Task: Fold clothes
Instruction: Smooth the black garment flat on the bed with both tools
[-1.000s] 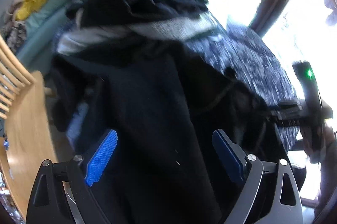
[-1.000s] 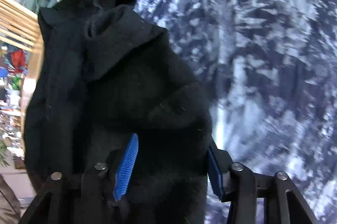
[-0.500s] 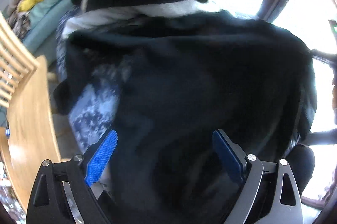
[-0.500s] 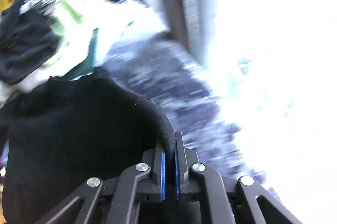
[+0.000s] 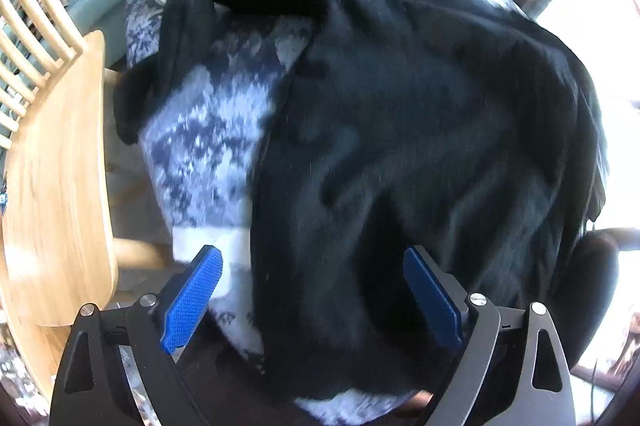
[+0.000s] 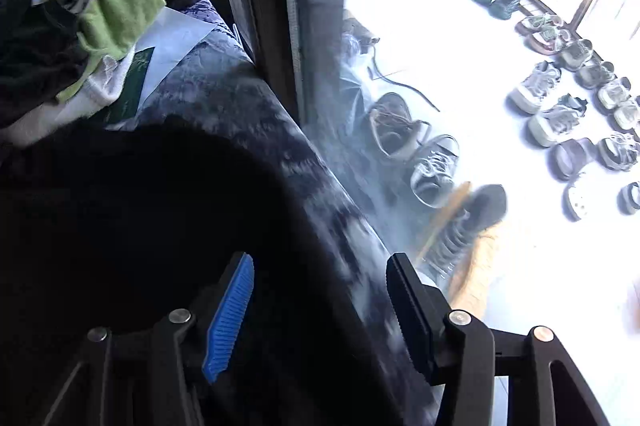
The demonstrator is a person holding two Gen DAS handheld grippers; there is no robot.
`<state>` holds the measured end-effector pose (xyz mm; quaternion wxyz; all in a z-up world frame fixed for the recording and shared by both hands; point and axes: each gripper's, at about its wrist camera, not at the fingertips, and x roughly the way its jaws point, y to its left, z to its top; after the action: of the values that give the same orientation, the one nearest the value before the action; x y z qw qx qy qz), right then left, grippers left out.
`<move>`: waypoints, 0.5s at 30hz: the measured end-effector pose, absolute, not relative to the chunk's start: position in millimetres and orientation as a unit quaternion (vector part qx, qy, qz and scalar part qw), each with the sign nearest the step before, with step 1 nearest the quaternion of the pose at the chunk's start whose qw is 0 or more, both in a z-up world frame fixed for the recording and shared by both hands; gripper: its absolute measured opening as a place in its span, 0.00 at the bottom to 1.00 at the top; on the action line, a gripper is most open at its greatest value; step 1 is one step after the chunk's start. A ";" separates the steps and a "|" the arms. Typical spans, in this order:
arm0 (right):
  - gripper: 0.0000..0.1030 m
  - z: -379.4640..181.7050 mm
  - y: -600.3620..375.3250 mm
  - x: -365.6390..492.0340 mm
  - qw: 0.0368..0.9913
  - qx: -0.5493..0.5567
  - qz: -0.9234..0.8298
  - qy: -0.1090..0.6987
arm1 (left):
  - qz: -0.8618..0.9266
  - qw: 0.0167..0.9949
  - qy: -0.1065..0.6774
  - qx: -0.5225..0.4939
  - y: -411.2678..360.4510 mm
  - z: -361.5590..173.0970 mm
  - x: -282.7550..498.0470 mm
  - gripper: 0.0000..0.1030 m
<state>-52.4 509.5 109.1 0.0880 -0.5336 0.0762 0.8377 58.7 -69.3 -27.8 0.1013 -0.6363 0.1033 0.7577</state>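
My left gripper (image 5: 312, 290) hangs over the soft black fleece garment (image 5: 420, 145), blue ribbed pads wide apart, gripping nothing. My right gripper (image 6: 320, 310) points across the garment's rounded edge (image 6: 160, 205), fingers spread and empty. The garment lies draped on a mottled blue-and-white plush blanket (image 5: 208, 137), beside a smooth pale wooden chair (image 5: 56, 185).
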 end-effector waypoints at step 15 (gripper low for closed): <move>0.64 62.8 331.9 133.9 -0.169 -0.533 0.782 0.273 | 0.742 0.221 0.100 -0.625 -110.4 -33.9 109.9 0.91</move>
<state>133.9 331.9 62.8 -0.1693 -0.5334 0.2735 0.7823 109.9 -110.4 -33.9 0.2207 -0.6248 0.1003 0.7422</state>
